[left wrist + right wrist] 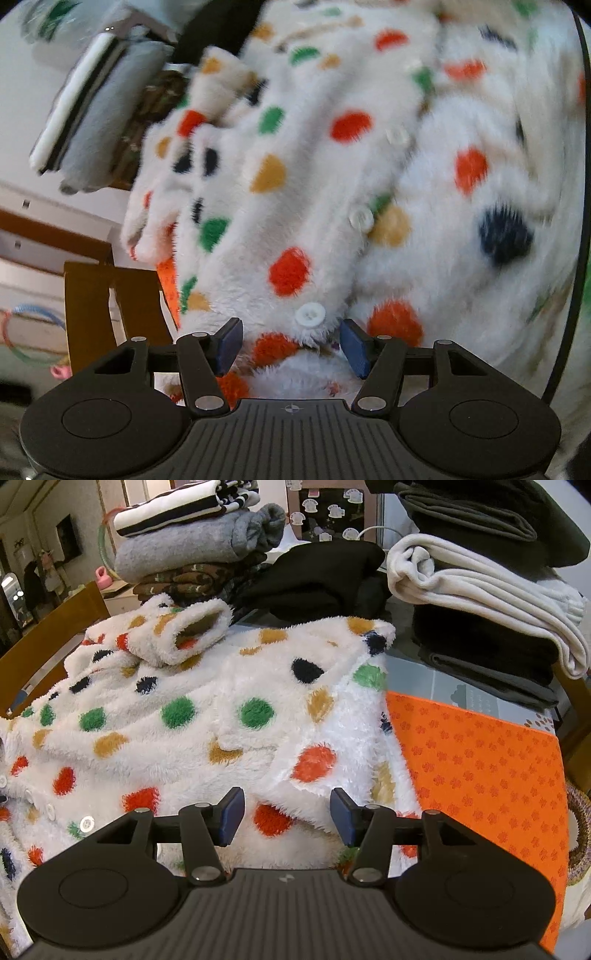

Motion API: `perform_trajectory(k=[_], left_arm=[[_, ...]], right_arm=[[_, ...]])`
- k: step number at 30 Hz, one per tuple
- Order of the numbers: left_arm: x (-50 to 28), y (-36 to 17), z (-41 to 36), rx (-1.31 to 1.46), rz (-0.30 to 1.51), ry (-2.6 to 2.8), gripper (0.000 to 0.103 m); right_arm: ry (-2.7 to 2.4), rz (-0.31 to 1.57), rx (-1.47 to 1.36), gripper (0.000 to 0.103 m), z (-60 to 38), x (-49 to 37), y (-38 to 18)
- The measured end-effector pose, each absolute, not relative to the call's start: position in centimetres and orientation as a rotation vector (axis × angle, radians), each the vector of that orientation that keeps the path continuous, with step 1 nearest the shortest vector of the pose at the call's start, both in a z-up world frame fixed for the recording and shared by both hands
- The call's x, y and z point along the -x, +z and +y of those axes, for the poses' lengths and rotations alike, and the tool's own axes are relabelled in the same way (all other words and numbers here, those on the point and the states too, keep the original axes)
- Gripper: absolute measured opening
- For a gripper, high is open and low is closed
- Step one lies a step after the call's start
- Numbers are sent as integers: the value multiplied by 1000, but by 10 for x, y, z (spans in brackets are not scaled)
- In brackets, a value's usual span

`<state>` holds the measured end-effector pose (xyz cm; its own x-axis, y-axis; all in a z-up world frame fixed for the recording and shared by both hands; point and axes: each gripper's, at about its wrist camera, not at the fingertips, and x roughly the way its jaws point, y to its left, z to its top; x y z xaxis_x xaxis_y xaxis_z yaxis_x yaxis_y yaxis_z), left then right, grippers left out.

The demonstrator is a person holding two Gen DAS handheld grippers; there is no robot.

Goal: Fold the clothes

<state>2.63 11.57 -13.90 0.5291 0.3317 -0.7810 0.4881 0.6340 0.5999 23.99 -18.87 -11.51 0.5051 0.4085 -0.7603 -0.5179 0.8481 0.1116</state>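
Fingers (229, 345) of my left gripper (291, 345) are standing spread, straddling the buttoned front edge of the polka-dot fleece jacket (332, 166) with a white button (310, 315) between them; I cannot tell whether the pads are touching the pile. On the right, my right gripper (286, 821) is hovering with its blue pads apart over a folded flap of the same jacket (221, 720), which is lying on the orange mat (480, 760); nothing is pinched there.

I am judging the fold to be midway: one sleeve (192, 631) is lying across the body, the rest is bunched. Next, I am needing a firm pinch on the placket edge and a smooth carry-over, keeping the thick fleece from slipping.

As for containers, only a woven basket rim (576, 830) is showing at far right; I cannot make out its contents. Folded stacks (184, 542) are sitting behind.
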Motion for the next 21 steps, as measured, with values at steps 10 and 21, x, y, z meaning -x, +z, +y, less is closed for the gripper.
perform_trajectory(k=[10, 21], left_arm=[[-29, -156, 125, -965, 1020, -67, 11], [-30, -112, 145, -640, 951, 213, 8]], right_arm=[[626, 821, 328, 59, -163, -239, -127], [537, 821, 174, 12, -190, -260, -140]])
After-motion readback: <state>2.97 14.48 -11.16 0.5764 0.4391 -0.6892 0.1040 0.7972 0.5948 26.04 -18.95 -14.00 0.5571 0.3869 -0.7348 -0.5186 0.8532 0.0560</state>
